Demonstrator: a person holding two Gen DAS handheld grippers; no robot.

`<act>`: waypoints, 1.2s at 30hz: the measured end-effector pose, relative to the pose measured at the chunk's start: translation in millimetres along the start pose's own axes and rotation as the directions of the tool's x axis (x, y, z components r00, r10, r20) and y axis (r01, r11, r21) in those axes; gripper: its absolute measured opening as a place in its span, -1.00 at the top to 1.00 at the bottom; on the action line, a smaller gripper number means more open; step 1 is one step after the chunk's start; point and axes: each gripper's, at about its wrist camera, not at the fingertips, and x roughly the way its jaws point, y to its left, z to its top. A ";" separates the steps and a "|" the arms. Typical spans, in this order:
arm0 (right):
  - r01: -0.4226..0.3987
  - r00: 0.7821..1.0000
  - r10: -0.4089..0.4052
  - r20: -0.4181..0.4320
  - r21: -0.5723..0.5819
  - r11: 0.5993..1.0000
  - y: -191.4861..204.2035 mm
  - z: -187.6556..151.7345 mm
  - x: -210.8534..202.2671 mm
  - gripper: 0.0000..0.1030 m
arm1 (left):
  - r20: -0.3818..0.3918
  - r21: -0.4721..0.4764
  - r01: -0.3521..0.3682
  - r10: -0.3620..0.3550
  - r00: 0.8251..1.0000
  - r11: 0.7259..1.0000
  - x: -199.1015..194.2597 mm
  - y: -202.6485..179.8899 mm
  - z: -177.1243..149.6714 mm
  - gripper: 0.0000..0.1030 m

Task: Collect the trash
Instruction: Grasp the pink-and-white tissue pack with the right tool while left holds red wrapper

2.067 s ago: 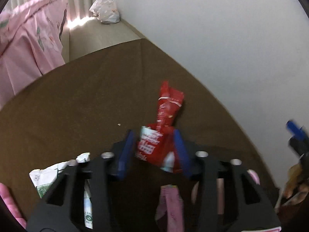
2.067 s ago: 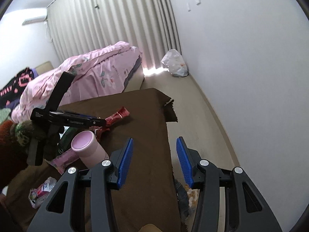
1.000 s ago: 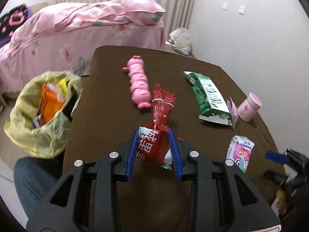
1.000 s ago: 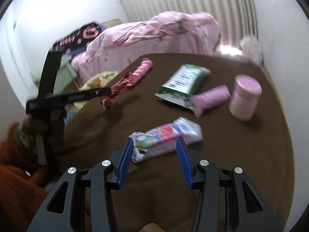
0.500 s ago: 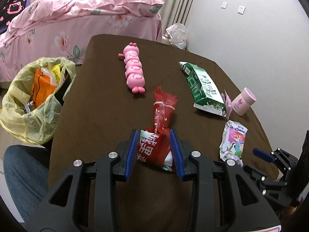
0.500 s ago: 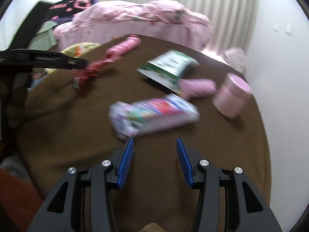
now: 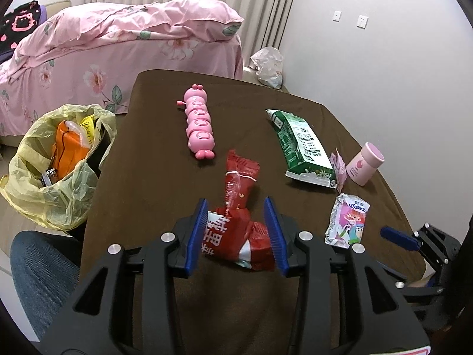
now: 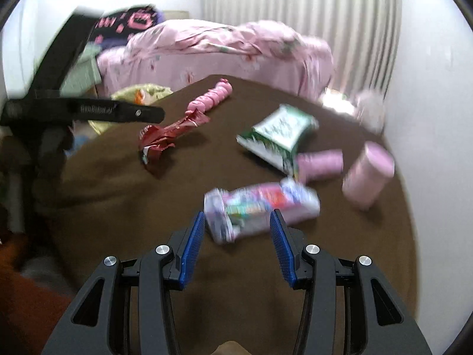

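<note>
The red snack wrapper [image 7: 236, 230] is crumpled and glossy, with white characters on its lower part and a twisted neck that stretches away toward the middle of the brown table [image 7: 159, 177]. It sits between the blue pads of the left gripper [image 7: 236, 233], whose jaws have just been opening; the pads look to have come off its sides, though the right pad is so near that contact cannot be ruled out.

On the table lie one red wrapper, one pink caterpillar toy [image 7: 198, 124], one green carton [image 7: 301, 148], one pink cup [image 7: 365, 164] and one tissue pack [image 7: 347, 222]. One yellow trash bag [image 7: 56, 171] hangs open just off the table's left edge.

The right gripper [image 8: 236, 236] stands spread wide and grips nothing; the tissue pack [image 8: 260, 207], blurred, lies just ahead, one end reaching between its fingertips.
</note>
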 end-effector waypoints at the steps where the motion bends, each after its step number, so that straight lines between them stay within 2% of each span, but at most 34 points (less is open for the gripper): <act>1: 0.010 1.000 -0.010 0.004 -0.018 1.000 3.6 2.1 4.0 0.16 | 0.000 -0.005 -0.003 0.003 1.000 1.000 0.3 1.9 -0.1 0.26; 4: 0.000 1.000 -0.002 -0.025 -0.057 0.998 7.3 4.3 20.7 0.16 | -0.006 -0.026 -0.007 0.007 1.000 1.000 2.5 8.3 -0.4 0.25; 8: 0.132 0.988 -0.141 -0.062 -0.137 0.982 -0.1 -8.8 24.2 0.16 | -0.013 -0.044 -0.004 0.004 1.000 0.999 6.2 12.0 -0.7 0.22; 9: 0.166 0.981 -0.179 -0.076 -0.148 0.975 -3.8 -15.0 22.3 0.16 | -0.017 -0.049 0.001 -0.002 1.000 0.999 7.7 12.6 -0.8 0.15; 11: 0.212 0.968 -0.226 -0.109 -0.131 0.969 -17.1 -26.7 16.9 0.16 | -0.021 -0.055 0.018 -0.019 1.000 0.998 9.9 12.7 -1.4 0.12; 13: 0.189 0.971 -0.196 -0.137 -0.059 0.980 -32.8 -36.2 11.3 0.16 | -0.026 -0.051 0.036 -0.037 0.999 0.998 12.6 10.4 -2.3 0.12; 16: 0.087 0.985 -0.066 -0.160 0.133 0.987 -61.3 -45.8 6.0 0.16 | -0.030 -0.037 0.049 -0.050 0.998 0.998 15.4 7.4 -2.0 0.12; 18: 0.018 0.985 0.027 -0.169 0.260 0.965 -78.3 -51.1 9.0 0.15 | -0.025 -0.029 0.052 -0.053 0.998 0.998 16.2 5.4 -1.1 0.12; 19: -0.027 0.982 0.091 -0.168 0.352 0.936 -91.4 -55.1 11.7 0.14 | -0.021 -0.023 0.054 -0.055 0.998 0.998 15.9 4.6 -0.8 0.11; 21: -0.056 0.980 0.127 -0.156 0.395 0.917 -95.4 -56.1 12.4 0.13 | -0.014 -0.018 0.057 -0.057 0.998 0.998 15.2 4.2 -0.4 0.08; 25: -0.016 0.969 0.090 -0.229 0.309 0.951 -81.0 -49.7 12.0 0.11 | -0.004 -0.017 0.077 -0.077 0.997 0.997 12.9 6.2 2.6 -0.02; 27: -0.030 0.963 0.111 -0.245 0.315 0.949 -78.6 -44.7 9.4 0.11 | 0.011 -0.017 0.083 -0.083 0.996 0.996 8.8 8.1 4.5 -0.03; 30: -0.030 0.991 0.079 -0.112 0.389 0.921 -81.8 -39.6 -8.6 0.11 | 0.044 -0.041 0.079 -0.077 0.996 0.996 4.6 12.7 7.0 -0.11; 32: -0.012 0.998 0.038 -0.048 0.441 0.897 -84.1 -31.5 -6.7 0.11 | 0.046 -0.047 0.060 -0.058 0.997 0.997 6.2 14.4 7.5 -0.14; 34: 0.000 0.998 0.027 -0.051 0.456 0.890 -82.7 -26.5 6.8 0.11 | 0.029 -0.029 0.027 -0.026 0.999 0.999 9.2 12.2 7.0 -0.14; 36: 0.013 0.995 0.030 -0.091 0.432 0.902 -77.4 -22.7 25.1 0.11 | 0.022 -0.010 0.005 -0.005 1.000 1.000 9.8 10.2 5.5 -0.16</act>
